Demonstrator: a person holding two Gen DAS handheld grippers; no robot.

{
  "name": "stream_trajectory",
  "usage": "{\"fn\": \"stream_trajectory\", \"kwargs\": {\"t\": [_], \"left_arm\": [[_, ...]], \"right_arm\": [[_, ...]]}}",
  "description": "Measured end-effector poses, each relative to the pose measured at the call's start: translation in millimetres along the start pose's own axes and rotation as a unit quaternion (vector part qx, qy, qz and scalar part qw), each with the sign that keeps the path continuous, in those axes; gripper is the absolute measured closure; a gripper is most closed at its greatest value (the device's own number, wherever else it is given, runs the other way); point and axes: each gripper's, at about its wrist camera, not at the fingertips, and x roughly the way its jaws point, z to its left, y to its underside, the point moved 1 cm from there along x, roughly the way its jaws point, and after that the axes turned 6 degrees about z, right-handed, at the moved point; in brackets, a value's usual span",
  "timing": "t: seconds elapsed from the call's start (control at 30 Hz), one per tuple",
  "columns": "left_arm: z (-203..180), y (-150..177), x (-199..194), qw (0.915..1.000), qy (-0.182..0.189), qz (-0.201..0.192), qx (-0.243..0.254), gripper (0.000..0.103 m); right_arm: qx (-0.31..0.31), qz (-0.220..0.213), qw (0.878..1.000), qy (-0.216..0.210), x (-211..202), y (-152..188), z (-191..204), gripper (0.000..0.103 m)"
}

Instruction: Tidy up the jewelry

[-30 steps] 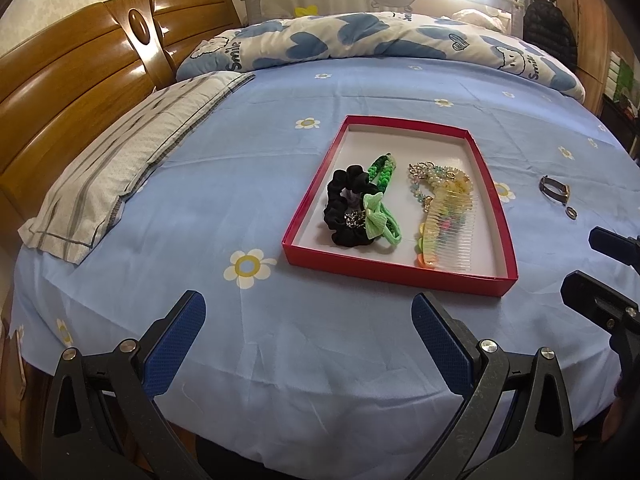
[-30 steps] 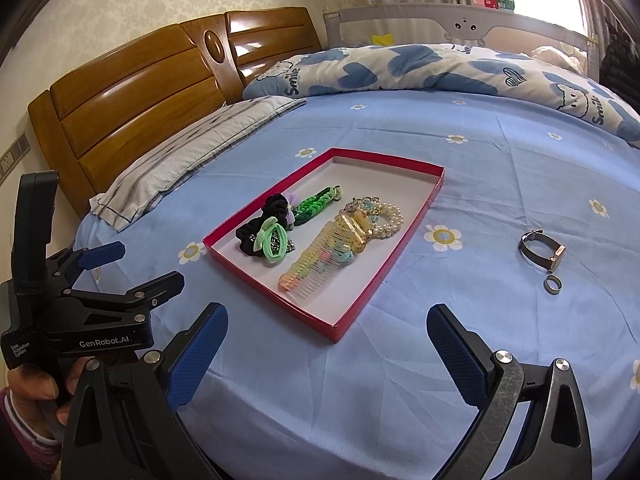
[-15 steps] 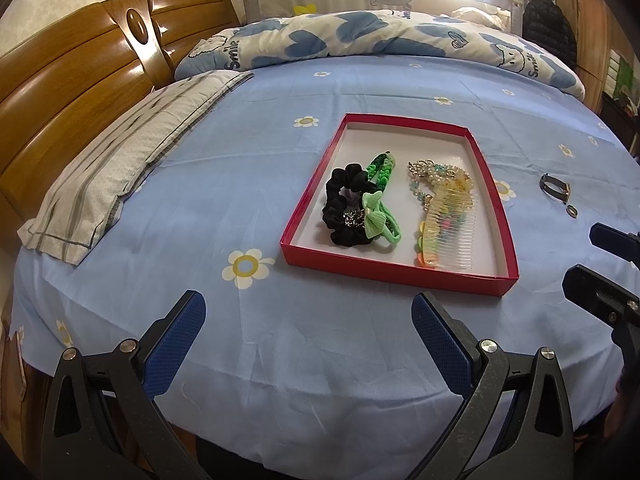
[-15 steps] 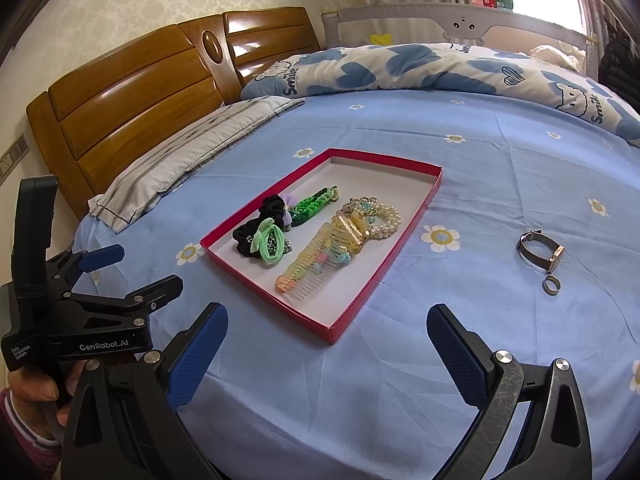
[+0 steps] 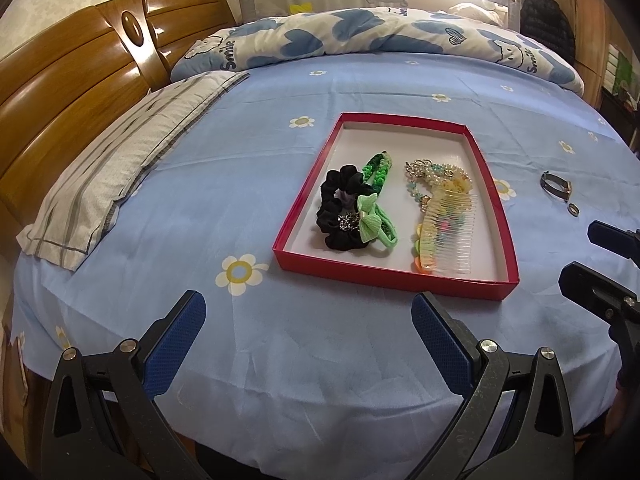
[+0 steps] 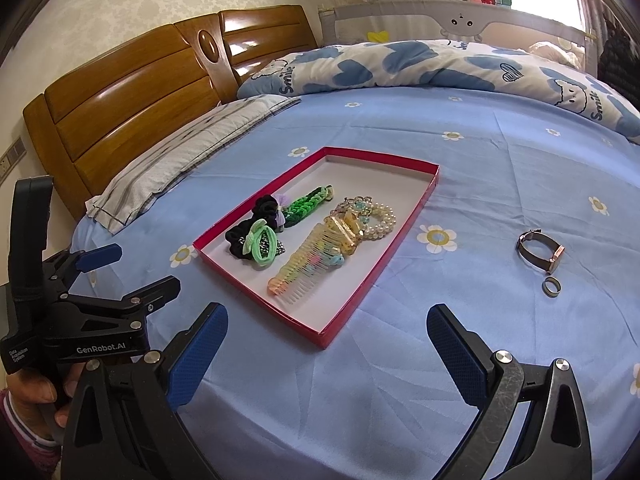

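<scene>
Both tongs are hanging spread wide over the bed, left tongs and right tongs gripping nothing. The red tray is sitting on the sheet holding scrunchies, bracelets and a comb, while 1 watch and 1 ring are lying on the sheet off to the tray's right.

- You see a glossy varnished brown wooden headboard.
- Your blue flowered bedsheet is matt cloth.
- The translucent plastic comb shines; the red cardboard tray looks matt.
</scene>
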Motion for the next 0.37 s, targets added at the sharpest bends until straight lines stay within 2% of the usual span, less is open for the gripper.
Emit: {"fn": "stream_trajectory", "kwargs": {"t": [0.37], "left_arm": [[-6.6,-4.7,6.1,1.0,0.002,0.004,0.008,0.0]], "right_arm": [[0.006,0.004,1.0,-0.002,6.7,1.0,-5.6,0.002]]}}
